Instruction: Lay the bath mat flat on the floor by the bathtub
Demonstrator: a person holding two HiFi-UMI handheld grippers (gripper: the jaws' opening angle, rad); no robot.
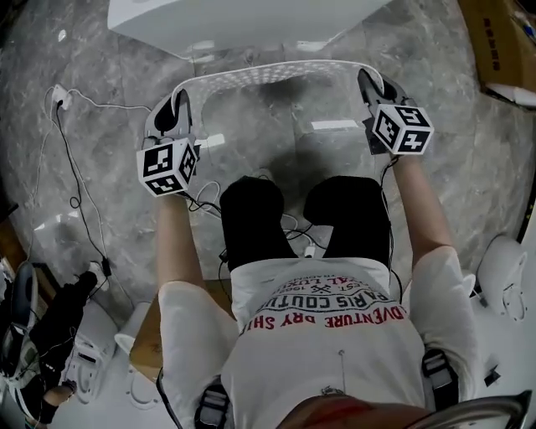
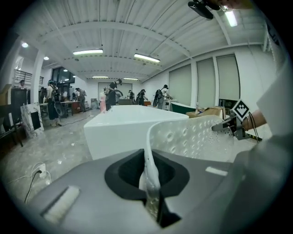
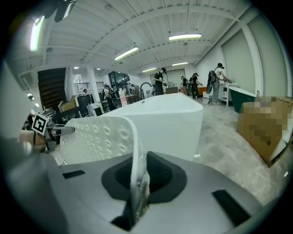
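A white, translucent bath mat [image 1: 272, 74] with small holes and suction cups hangs stretched between my two grippers, above the grey marble floor and just in front of the white bathtub [image 1: 243, 21]. My left gripper [image 1: 178, 102] is shut on the mat's left corner. My right gripper [image 1: 369, 84] is shut on its right corner. In the left gripper view the bath mat [image 2: 192, 139] runs from the jaws off to the right, towards the other gripper. In the right gripper view the bath mat [image 3: 98, 135] curves left from the jaws, with the bathtub [image 3: 165, 121] behind it.
A cardboard box [image 1: 502, 42] lies on the floor at the far right. A white cable and plug [image 1: 63, 105] trail over the floor at the left, with bags and gear [image 1: 42, 335] at the lower left. My legs [image 1: 301, 218] are below the mat. Several people stand far behind the tub.
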